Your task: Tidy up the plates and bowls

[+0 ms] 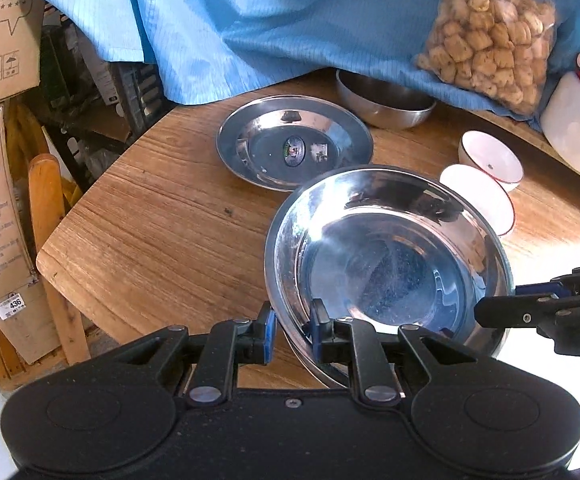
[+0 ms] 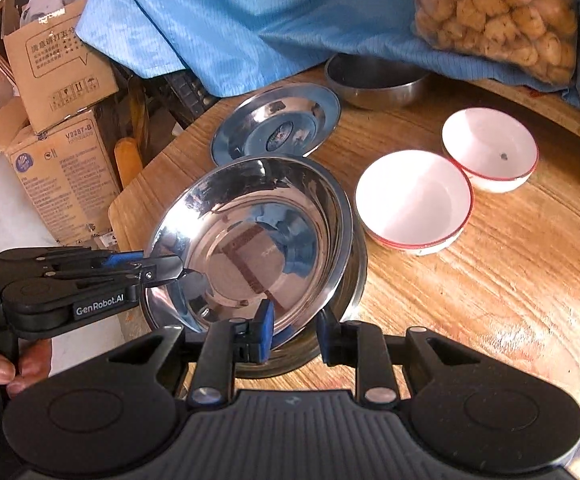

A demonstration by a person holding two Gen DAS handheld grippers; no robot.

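A shiny steel plate (image 2: 250,240), deep and round, is tilted above the wooden desk (image 1: 162,240), its near rim caught between blue-padded fingers (image 1: 268,328) on two sides. Beneath it in the right wrist view sits what seems to be a second steel dish (image 2: 354,280), mostly hidden. Just behind lies a flatter steel plate (image 1: 294,142), level on the desk, with a label at its centre. A steel bowl (image 1: 386,100) stands further back under blue cloth. To the right, two white bowls with red rims (image 2: 414,198) (image 2: 490,148) stand upright, touching.
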